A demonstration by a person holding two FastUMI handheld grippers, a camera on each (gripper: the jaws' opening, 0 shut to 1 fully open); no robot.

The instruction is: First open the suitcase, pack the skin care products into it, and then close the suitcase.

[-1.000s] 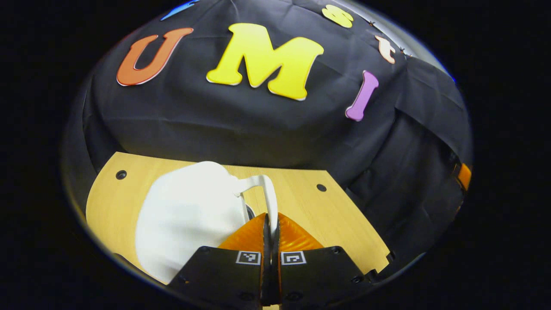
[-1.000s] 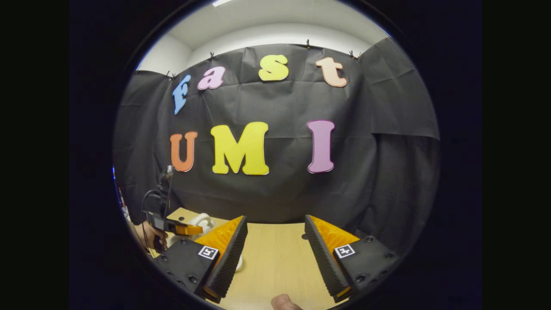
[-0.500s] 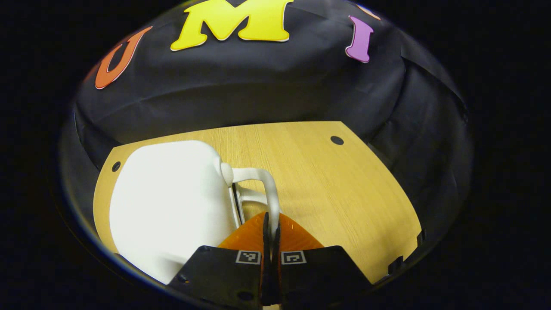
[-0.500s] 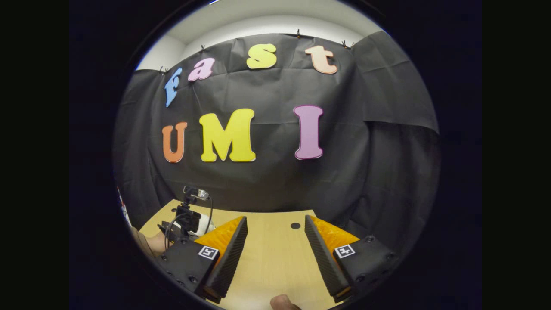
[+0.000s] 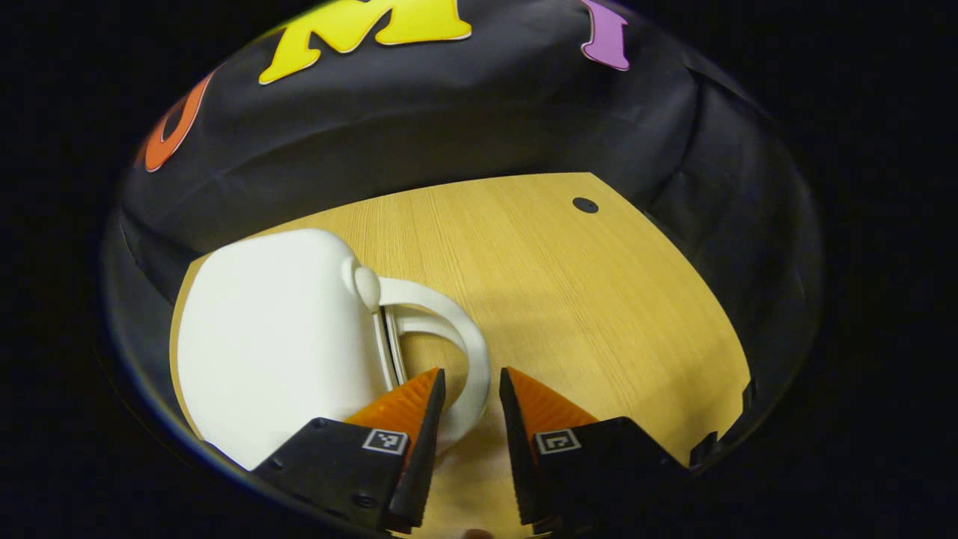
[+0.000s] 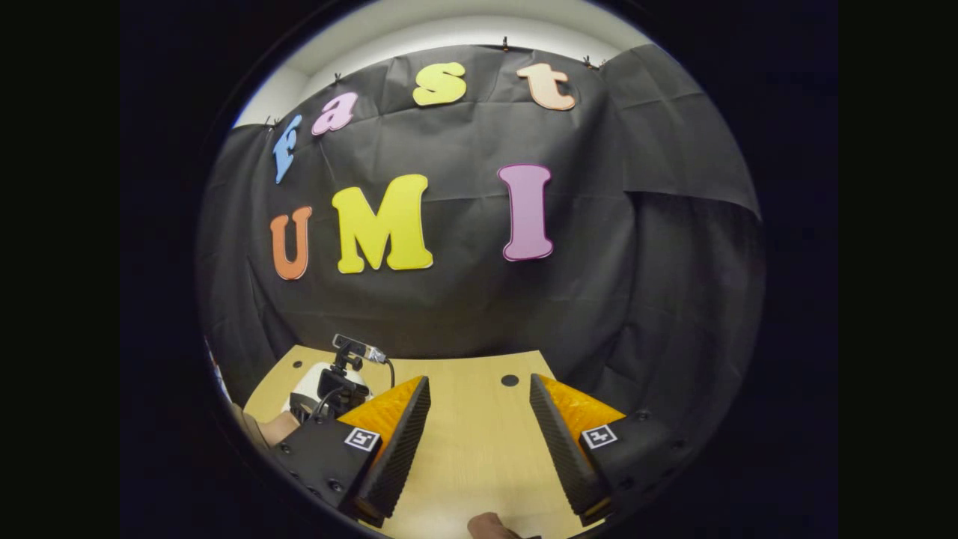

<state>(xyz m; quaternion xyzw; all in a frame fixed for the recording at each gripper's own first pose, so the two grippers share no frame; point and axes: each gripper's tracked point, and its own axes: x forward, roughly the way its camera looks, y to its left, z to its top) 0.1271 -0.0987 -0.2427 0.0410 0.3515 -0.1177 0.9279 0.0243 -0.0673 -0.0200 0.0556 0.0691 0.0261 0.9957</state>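
Both my grippers parted, low over the table

My left gripper [image 5: 469, 389] points downward, its orange fingers [image 5: 404, 404] slightly apart. My right gripper [image 6: 479, 408] is held level, fingers spread wide. In the right gripper view my left hand [image 6: 273, 430] shows at the far left, holding its gripper.

Tongs [image 5: 470, 382] parted astride white suitcase [image 5: 277, 337] handle [image 5: 456, 352].

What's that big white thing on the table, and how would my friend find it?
Start at the wooden table in front of the black cloth wall. On its left side lies a smooth white suitcase. Its curved white handle loops out between the left gripper's orange fingers, which stand open.
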